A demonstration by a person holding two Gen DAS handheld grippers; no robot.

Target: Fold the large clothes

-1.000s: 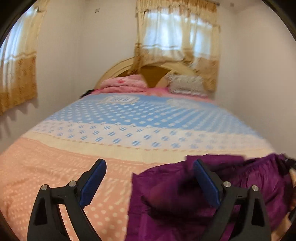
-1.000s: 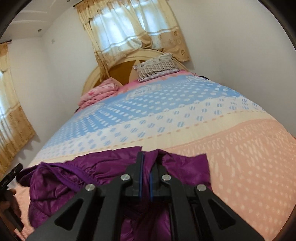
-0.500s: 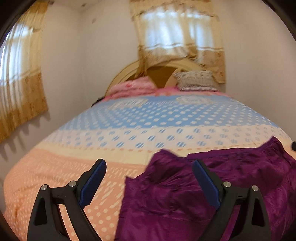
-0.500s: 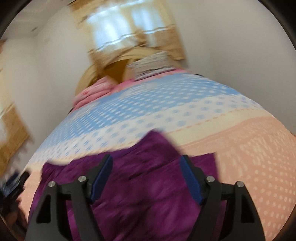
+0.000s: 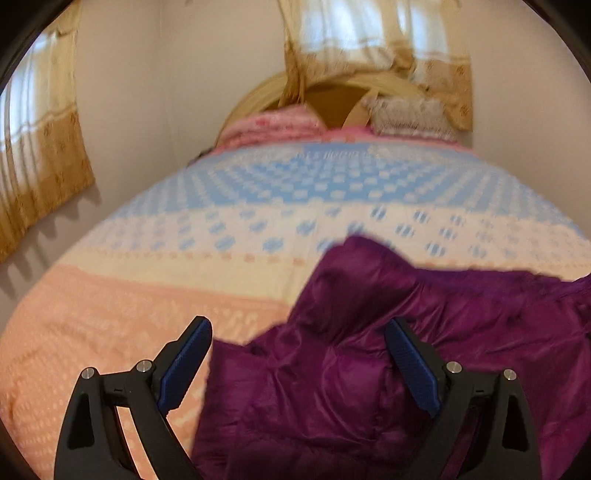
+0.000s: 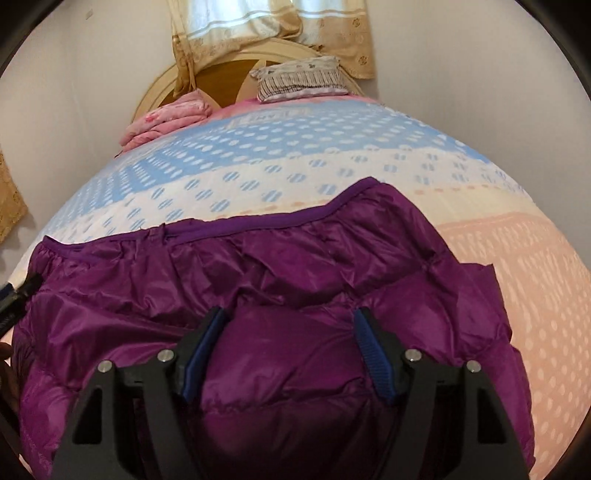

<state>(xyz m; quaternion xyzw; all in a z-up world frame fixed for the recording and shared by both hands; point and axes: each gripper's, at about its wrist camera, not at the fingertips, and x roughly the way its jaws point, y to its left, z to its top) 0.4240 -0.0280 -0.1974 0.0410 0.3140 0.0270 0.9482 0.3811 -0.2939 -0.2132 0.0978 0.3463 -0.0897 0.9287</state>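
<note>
Jaws, right: right gripper has just been opening and its jaws now stand apart, a puffy fold of the purple jacket bulging up between the blue pads; I cannot tell for sure whether the fabric touches them, and nothing is pinched.
Jaws, left: left gripper gapes wide, holding nothing; the jacket's edge lies under the gap, the left pad over bare bedspread.
Jacket: spread crumpled across the near end of the bed, on the peach band and reaching up into the white band.
Surface: bedspread in bands, peach nearest, then cream, white with blue dots, blue with white dots farthest.
Head of bed: arched wooden headboard, a folded pink blanket on one side, a patterned pillow on the other.
Room: pale walls, gold-trimmed curtains over the window behind the headboard.
Left view only: a second curtained window on the side wall, big in frame; picture is blurred.
Right view only: the jacket's bound hem running crisp along its far edge, plus a dark object poking in at the left edge, too cropped to identify.
</note>
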